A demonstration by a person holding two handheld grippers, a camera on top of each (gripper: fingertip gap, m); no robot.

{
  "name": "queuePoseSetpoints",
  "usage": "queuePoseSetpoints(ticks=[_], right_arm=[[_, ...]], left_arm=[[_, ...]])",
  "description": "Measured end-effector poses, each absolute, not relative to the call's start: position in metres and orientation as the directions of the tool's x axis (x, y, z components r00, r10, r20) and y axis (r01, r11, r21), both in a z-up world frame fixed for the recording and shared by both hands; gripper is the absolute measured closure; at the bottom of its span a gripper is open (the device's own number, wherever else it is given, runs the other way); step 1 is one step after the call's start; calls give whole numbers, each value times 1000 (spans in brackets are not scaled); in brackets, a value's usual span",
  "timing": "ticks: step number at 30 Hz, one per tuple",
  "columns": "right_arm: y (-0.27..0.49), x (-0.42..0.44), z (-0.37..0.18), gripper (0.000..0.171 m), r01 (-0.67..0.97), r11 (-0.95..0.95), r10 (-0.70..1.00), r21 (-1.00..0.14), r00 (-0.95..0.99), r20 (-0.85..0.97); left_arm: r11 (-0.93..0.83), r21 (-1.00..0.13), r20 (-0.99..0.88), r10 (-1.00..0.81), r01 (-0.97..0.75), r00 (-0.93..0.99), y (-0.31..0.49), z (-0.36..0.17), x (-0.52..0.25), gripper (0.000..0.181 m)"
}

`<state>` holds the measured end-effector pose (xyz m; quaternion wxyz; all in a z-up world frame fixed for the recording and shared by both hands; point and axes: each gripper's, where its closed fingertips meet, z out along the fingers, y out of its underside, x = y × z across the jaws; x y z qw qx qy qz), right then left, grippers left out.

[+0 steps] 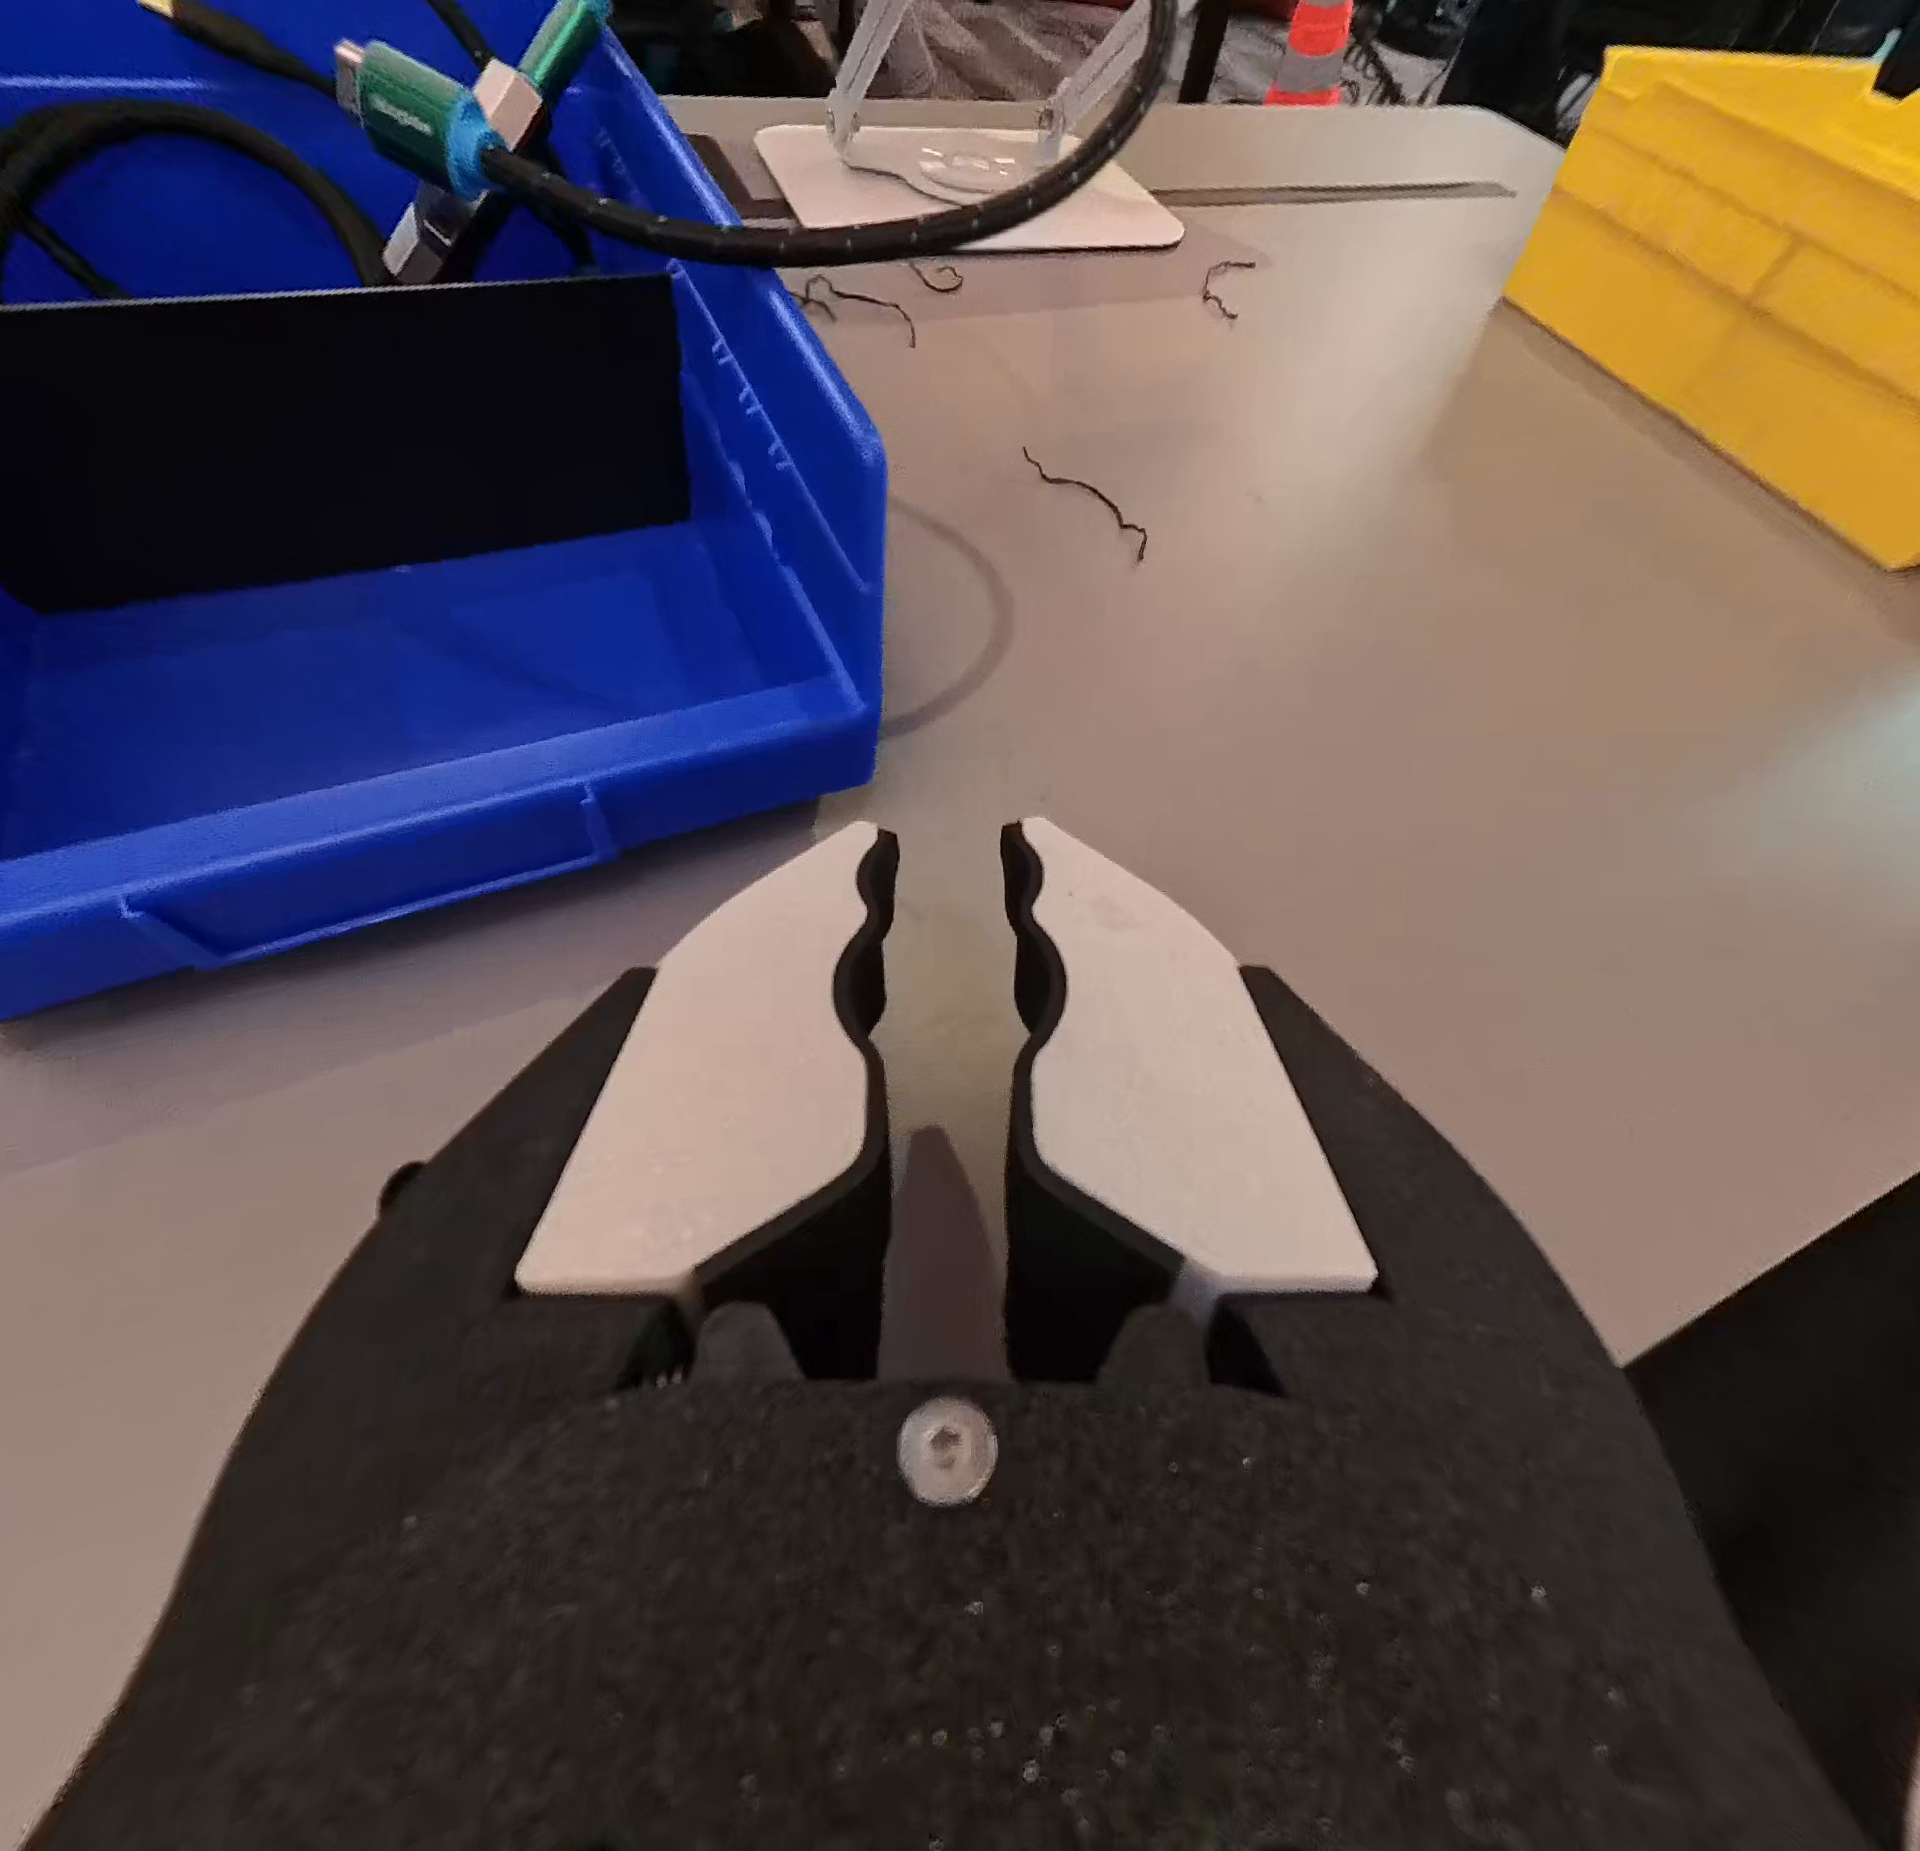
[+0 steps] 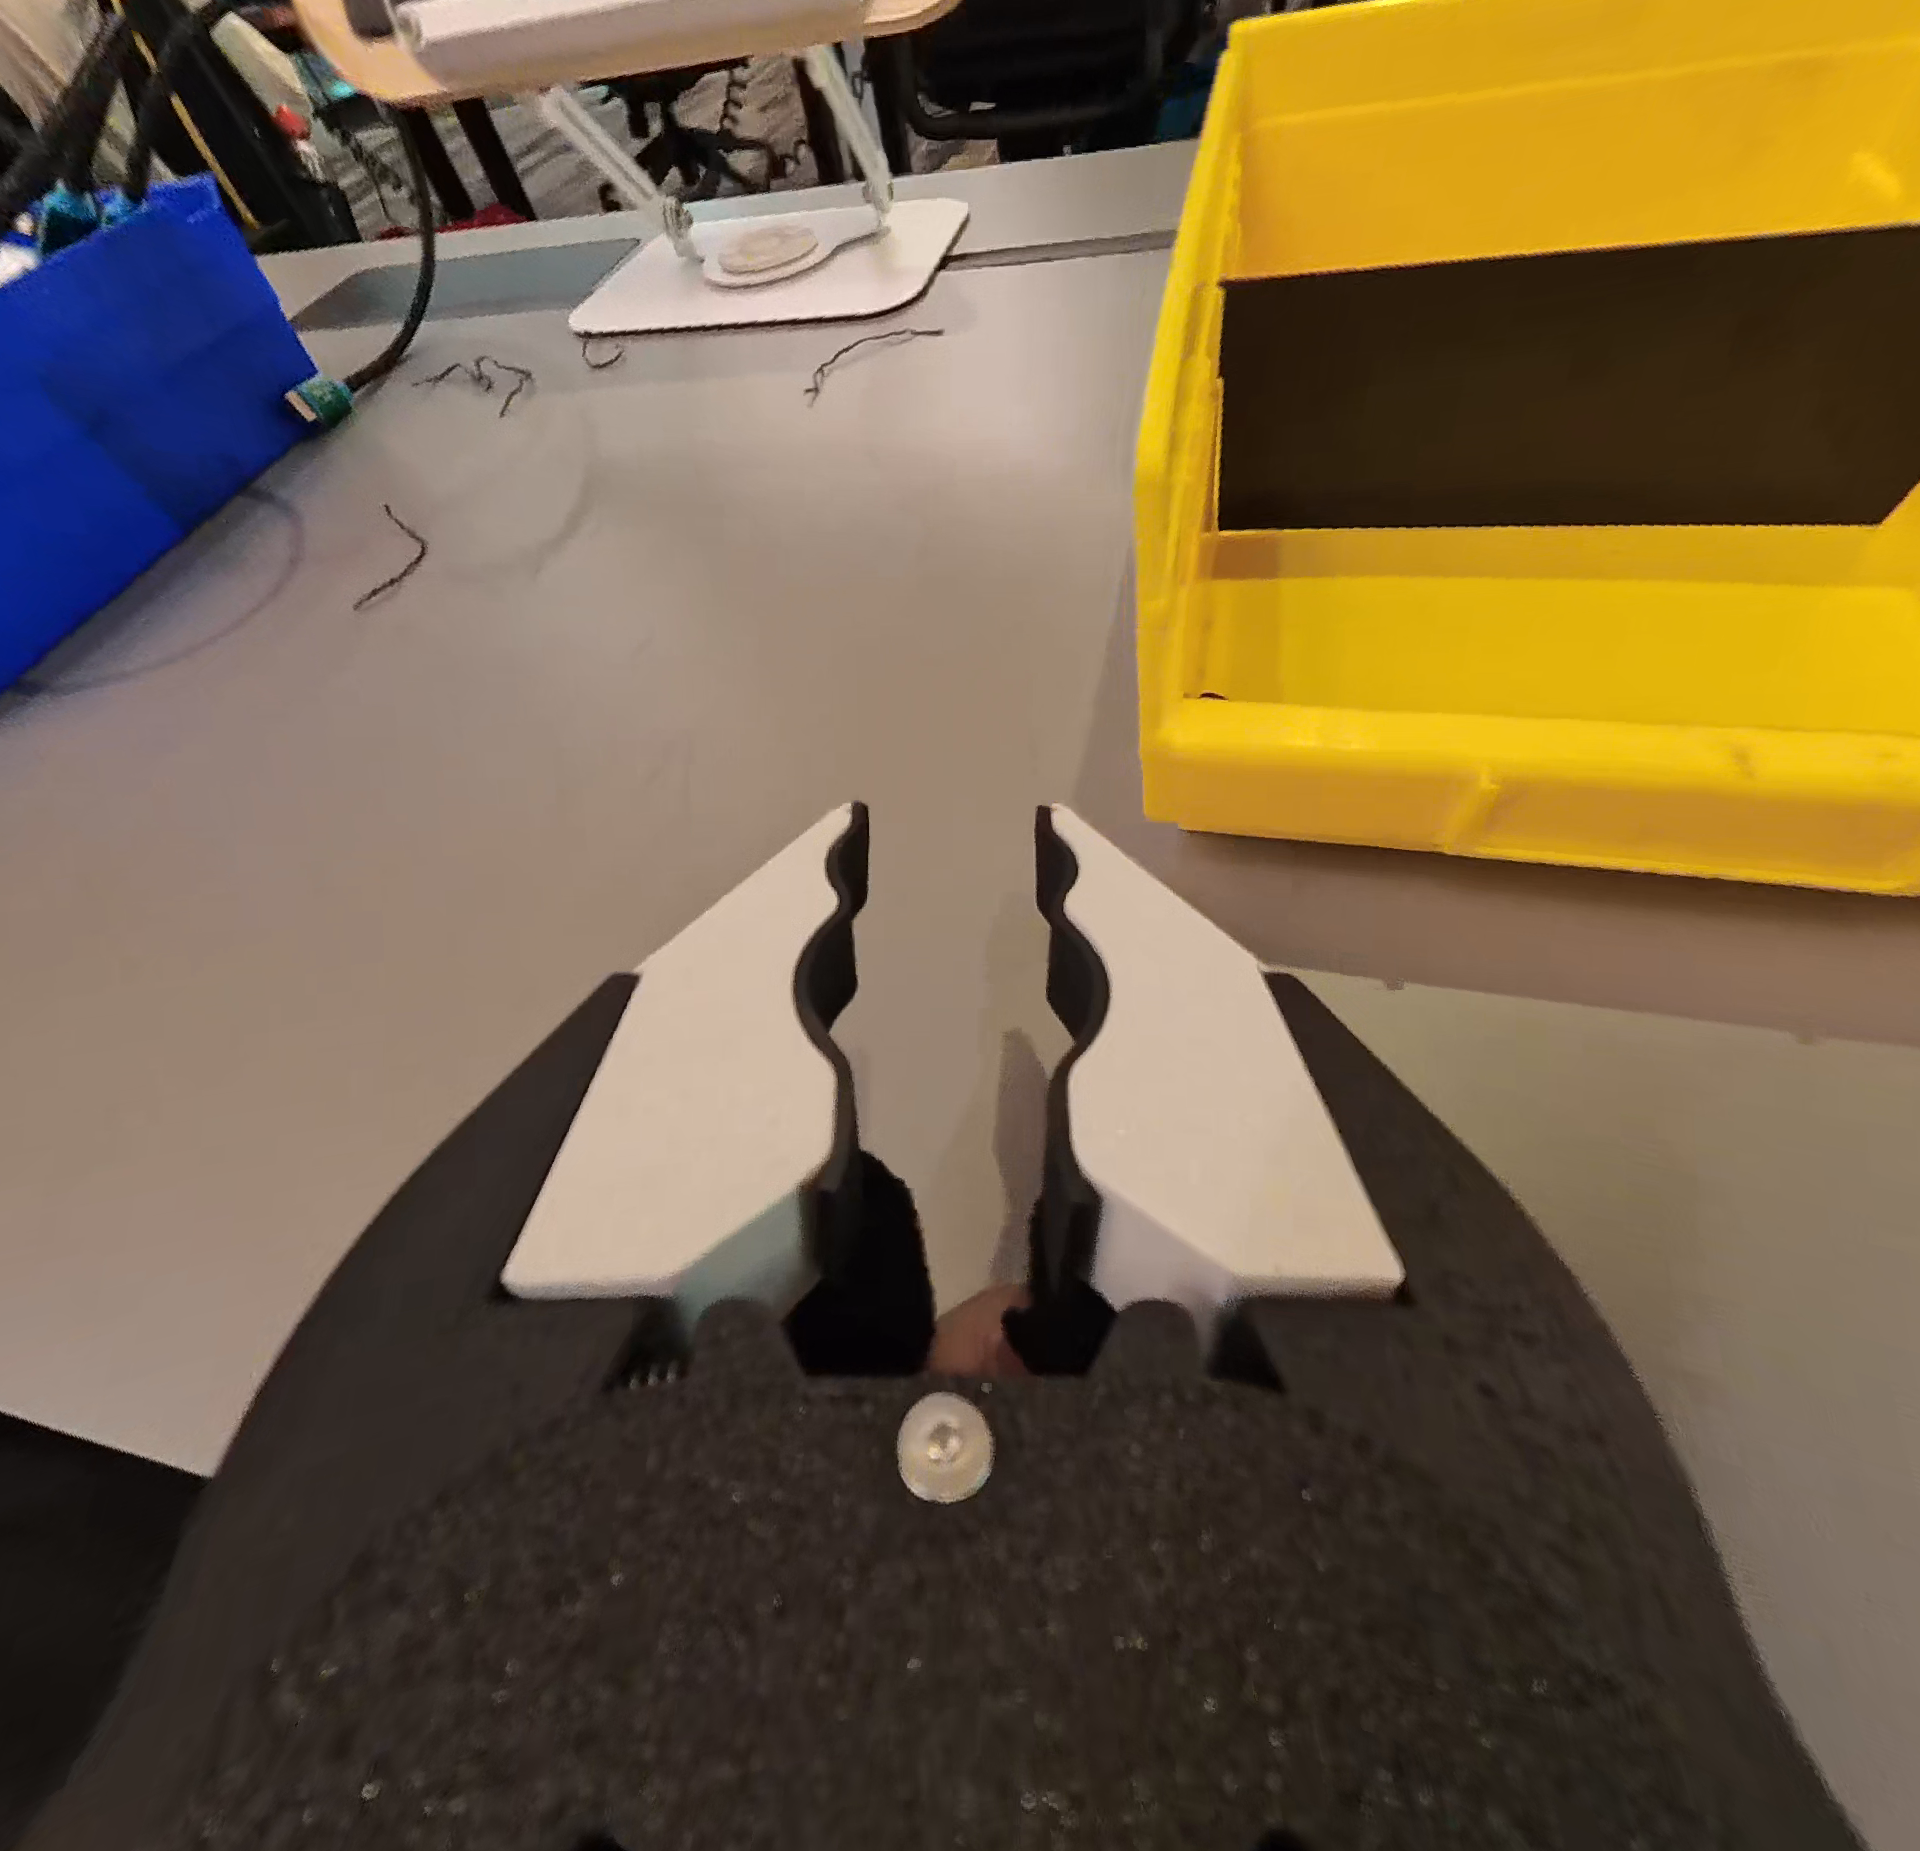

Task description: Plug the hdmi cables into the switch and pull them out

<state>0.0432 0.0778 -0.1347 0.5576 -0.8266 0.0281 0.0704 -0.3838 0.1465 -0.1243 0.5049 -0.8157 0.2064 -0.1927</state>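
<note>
Black braided HDMI cables [image 1: 935, 212] with green-sleeved plugs [image 1: 400, 102] lie in the far part of a blue bin [image 1: 436, 762], joined at a small silver switch block [image 1: 509, 108]. One cable loops out over the bin's rim onto the grey table. In the right wrist view a green plug end [image 2: 322, 404] lies on the table beside the blue bin [image 2: 135, 430]. My left gripper [image 1: 948, 845] is open and empty, low over the table just right of the bin's near corner. My right gripper [image 2: 951, 825] is open and empty, left of a yellow bin [image 2: 1507, 793].
The yellow bin [image 1: 1714, 284] stands at the right with a black divider [image 2: 1538, 388] inside. The blue bin has a black divider [image 1: 332, 430] too. A white stand [image 2: 769, 274] sits at the table's far side. Black thread scraps [image 1: 1091, 502] lie on the table [image 1: 1351, 762]. The grippers' ends are close to 45 centimetres from one another. The small silver switch block [image 1: 509, 108] lies some 25 centimetres from my left tips, 50 centimetres from my right tips.
</note>
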Motion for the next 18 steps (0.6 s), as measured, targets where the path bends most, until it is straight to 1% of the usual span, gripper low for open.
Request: queuePoseSetpoints(ticks=[2,4,7,10,14,16,18], right_arm=[[77,39,-138,140,-94,-392,44,-915,992,-121],[73,34,-138,140,-103,-400,47,-911,990,-132],[65,25,-127,140,-182,-373,67,-910,973,-222],[64,18,-119,140,-219,-362,88,-906,960,-267],[65,7,-122,140,-167,-378,120,-911,967,-227],[65,1,-125,140,-147,-388,140,-910,966,-216],[66,-1,-127,140,-134,-393,147,-910,967,-206]], left_arm=[[-394,-903,60,-513,-173,856,148,-125,-386,161],[-351,-913,-12,-483,-207,875,153,-118,-394,161],[-247,-914,-176,-476,-323,862,165,-90,-403,159],[-168,-903,-275,-479,-394,834,189,-55,-407,155],[-212,-792,-404,-523,-573,751,244,-38,-405,142],[-251,-725,-441,-546,-641,712,276,-38,-399,134],[-288,-648,-490,-551,-705,676,307,-42,-394,132]])
